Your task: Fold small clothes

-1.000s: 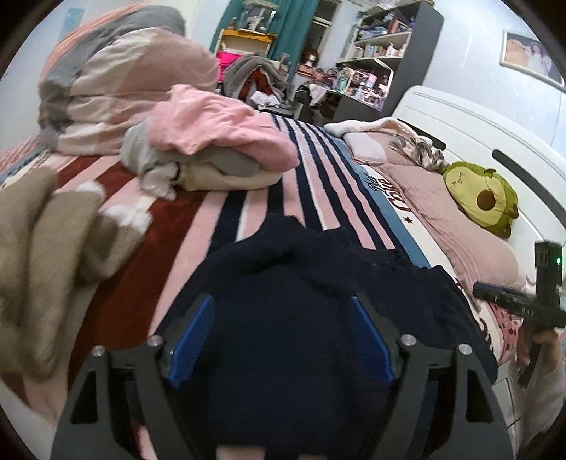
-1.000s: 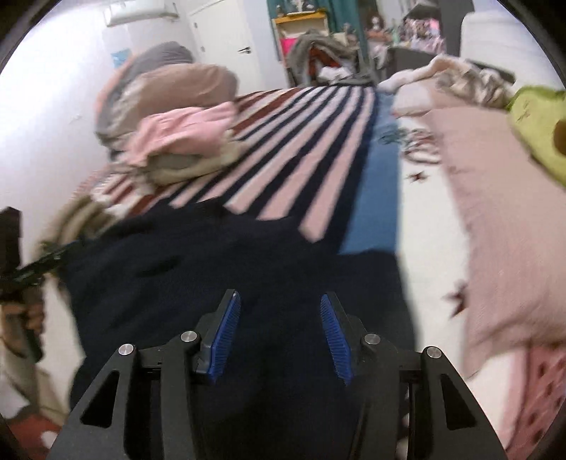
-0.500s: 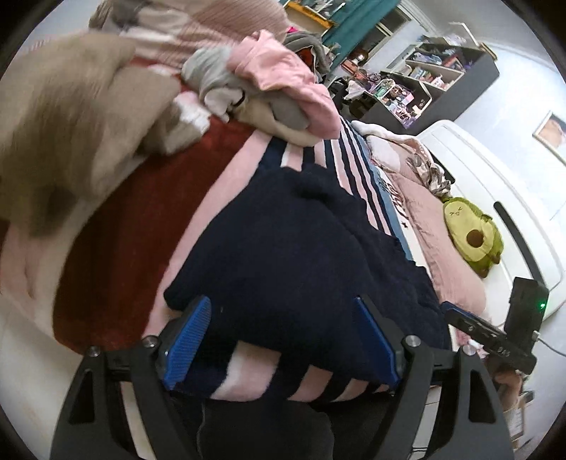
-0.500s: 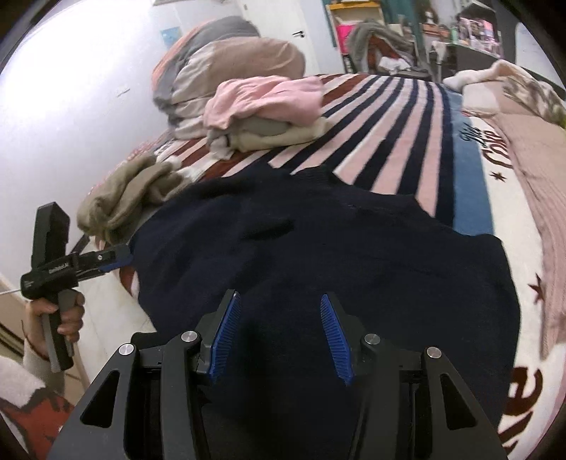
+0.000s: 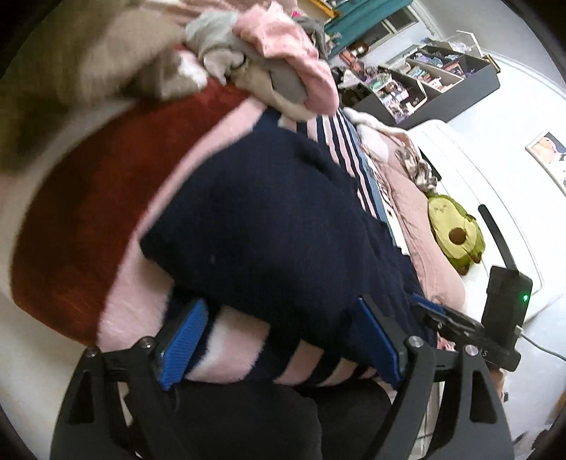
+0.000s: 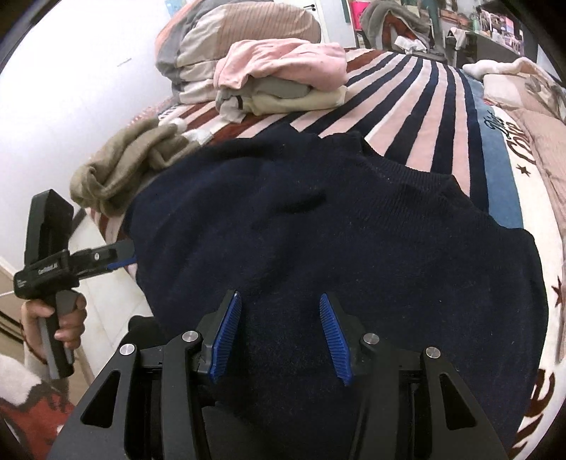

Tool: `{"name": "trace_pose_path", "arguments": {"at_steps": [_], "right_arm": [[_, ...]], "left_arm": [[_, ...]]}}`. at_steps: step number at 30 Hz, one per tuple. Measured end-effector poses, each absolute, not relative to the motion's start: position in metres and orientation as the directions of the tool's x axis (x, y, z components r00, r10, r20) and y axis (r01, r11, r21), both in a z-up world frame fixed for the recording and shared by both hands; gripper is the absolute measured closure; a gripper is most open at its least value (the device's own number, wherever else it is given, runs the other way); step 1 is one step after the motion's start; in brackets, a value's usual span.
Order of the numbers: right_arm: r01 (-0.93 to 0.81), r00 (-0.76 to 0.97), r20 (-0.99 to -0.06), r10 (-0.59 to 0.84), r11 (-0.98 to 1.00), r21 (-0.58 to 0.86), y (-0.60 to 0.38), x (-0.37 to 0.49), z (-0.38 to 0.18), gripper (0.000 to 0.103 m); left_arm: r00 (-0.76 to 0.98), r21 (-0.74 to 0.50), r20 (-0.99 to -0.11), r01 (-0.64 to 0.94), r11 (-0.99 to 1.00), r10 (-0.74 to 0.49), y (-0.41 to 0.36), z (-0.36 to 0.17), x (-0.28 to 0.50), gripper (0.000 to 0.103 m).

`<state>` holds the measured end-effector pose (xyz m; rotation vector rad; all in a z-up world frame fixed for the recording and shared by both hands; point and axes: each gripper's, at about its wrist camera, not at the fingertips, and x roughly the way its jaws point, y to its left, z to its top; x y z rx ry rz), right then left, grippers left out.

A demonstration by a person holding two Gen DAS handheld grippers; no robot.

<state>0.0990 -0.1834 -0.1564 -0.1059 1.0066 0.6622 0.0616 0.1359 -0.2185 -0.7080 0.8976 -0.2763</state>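
Observation:
A dark navy knit sweater (image 6: 336, 230) lies spread on the striped bedspread (image 6: 417, 106); it also shows in the left wrist view (image 5: 276, 219). My left gripper (image 5: 279, 339) is open at the sweater's near edge, below the bed's side, holding nothing. In the right wrist view it (image 6: 120, 262) sits at the sweater's left edge. My right gripper (image 6: 279, 329) is open over the sweater's near part, empty. It shows in the left wrist view (image 5: 435, 315) at the sweater's far right edge.
A pile of pink and grey clothes (image 6: 283, 78) lies further up the bed. A tan garment (image 6: 123, 166) lies at the left edge. A folded duvet (image 6: 226, 32) is behind. An avocado plush (image 5: 452, 233) and pink pillows (image 5: 417, 212) lie at the headboard.
Both grippers have drawn back toward the near edge of the bed. The left one dropped lower and tilted. The sweater lies flatter and more spread out than a second ago.

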Motion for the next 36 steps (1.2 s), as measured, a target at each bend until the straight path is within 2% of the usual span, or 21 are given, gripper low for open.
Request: {"name": "trace_pose_path", "arguments": {"at_steps": [3,7,13,14,16,17,18,19,21,27,31,36], "right_arm": [[-0.562,0.363,-0.814,0.454,0.803,0.198,-0.182,0.096,-0.158,0.061],[-0.555,0.348,-0.810,0.472,0.800,0.228,-0.188,0.096,-0.161,0.061],[-0.566,0.343,-0.801,0.490,0.789,0.240,-0.194,0.089,-0.152,0.061],[-0.566,0.341,-0.800,0.494,0.787,0.245,-0.196,0.088,-0.152,0.061],[-0.559,0.341,-0.794,0.503,0.788,0.259,-0.200,0.086,-0.154,0.061],[-0.553,0.340,-0.791,0.508,0.789,0.269,-0.201,0.087,-0.155,0.061],[-0.546,0.338,-0.787,0.515,0.789,0.282,-0.203,0.087,-0.156,0.061],[-0.539,0.337,-0.782,0.525,0.788,0.297,-0.205,0.087,-0.158,0.061],[-0.532,0.337,-0.772,0.539,0.786,0.317,-0.208,0.087,-0.158,0.061],[-0.522,0.357,-0.740,0.570,0.779,0.348,-0.220,0.086,-0.150,0.061],[-0.484,0.432,-0.699,0.570,0.800,0.354,-0.253,0.079,-0.135,0.061],[-0.414,0.537,-0.659,0.527,0.845,0.338,-0.305,0.071,-0.119,0.060]], "left_arm": [[0.603,-0.673,-0.609,-0.050,0.738,-0.515,0.128,-0.221,0.061,0.022],[0.619,-0.735,-0.545,-0.028,0.677,-0.566,0.124,-0.222,0.071,0.021],[0.639,-0.745,-0.519,-0.012,0.667,-0.568,0.111,-0.217,0.101,0.022],[0.639,-0.740,-0.522,-0.011,0.672,-0.565,0.107,-0.215,0.106,0.024],[0.646,-0.711,-0.542,-0.012,0.703,-0.538,0.102,-0.210,0.113,0.036],[0.652,-0.691,-0.552,-0.008,0.723,-0.520,0.099,-0.205,0.115,0.047],[0.659,-0.678,-0.553,-0.001,0.735,-0.509,0.098,-0.200,0.117,0.063],[0.666,-0.664,-0.550,0.017,0.748,-0.504,0.096,-0.193,0.119,0.070],[0.678,-0.637,-0.544,0.049,0.769,-0.494,0.094,-0.181,0.122,0.078],[0.720,-0.504,-0.507,0.198,0.841,-0.474,0.056,-0.128,0.128,0.082],[0.722,-0.430,-0.477,0.305,0.850,-0.501,0.018,-0.097,0.130,0.083],[0.687,-0.312,-0.493,0.433,0.846,-0.534,-0.049,-0.076,0.127,0.083]]}}
